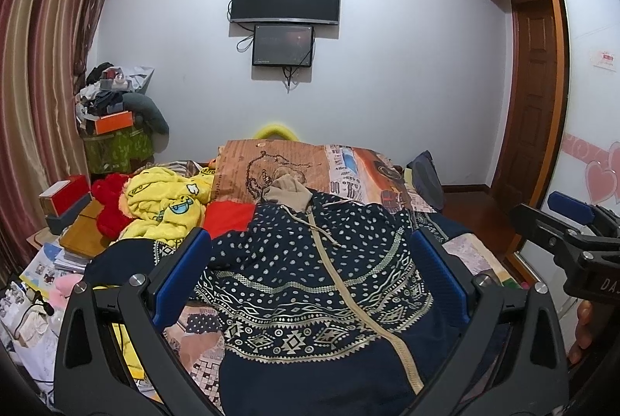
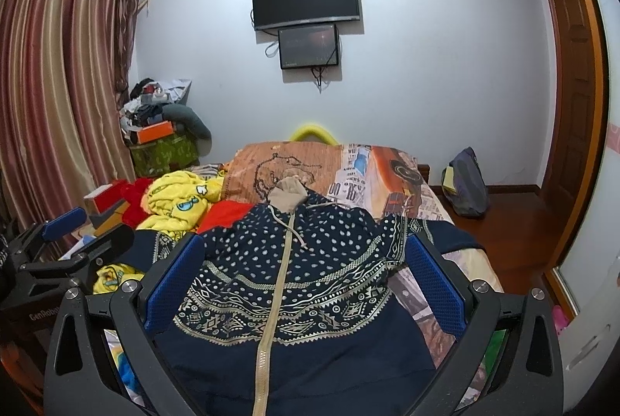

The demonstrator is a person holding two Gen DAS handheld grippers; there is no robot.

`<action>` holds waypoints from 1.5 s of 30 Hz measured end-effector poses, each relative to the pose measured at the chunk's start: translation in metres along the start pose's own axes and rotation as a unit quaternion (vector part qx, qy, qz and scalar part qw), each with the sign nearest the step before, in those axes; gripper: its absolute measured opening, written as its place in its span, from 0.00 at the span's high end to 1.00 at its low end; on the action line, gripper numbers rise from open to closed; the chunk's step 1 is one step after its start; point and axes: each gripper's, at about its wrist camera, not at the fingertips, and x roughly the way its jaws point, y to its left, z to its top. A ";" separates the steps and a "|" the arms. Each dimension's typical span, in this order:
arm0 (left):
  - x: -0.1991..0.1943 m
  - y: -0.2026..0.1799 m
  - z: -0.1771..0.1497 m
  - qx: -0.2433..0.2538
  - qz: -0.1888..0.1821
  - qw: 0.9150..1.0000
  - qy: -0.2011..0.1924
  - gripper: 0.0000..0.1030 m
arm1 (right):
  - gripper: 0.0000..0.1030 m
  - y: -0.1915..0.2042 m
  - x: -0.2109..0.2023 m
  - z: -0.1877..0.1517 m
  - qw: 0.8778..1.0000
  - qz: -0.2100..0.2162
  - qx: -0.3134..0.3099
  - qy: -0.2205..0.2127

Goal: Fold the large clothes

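Observation:
A large navy zip-up hoodie with white dots, gold patterned bands and a beige hood lining lies spread flat on the bed, hood pointing away; it also shows in the right wrist view. My left gripper is open and empty, held above the hoodie's lower half. My right gripper is open and empty, also above the hoodie, to the right of the left one. The right gripper shows at the right edge of the left wrist view; the left gripper shows at the left edge of the right wrist view.
The bed has a printed cover. A yellow cartoon garment and red cloth lie at its left. Boxes and papers crowd the left side. A bag sits on the floor at right, by wooden wardrobes.

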 end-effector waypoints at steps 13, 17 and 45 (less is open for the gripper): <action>0.101 0.115 -0.009 -0.081 0.084 0.990 0.073 0.00 | 0.00 0.002 0.100 0.001 0.997 0.000 -0.010 0.072; 0.135 0.165 -0.026 -0.103 0.091 0.984 0.109 0.00 | 0.00 0.000 0.147 -0.003 0.993 0.004 -0.010 0.121; 0.263 0.439 -0.170 -0.434 0.087 0.855 0.270 0.46 | 0.00 -0.011 0.295 -0.036 0.952 0.014 -0.009 0.305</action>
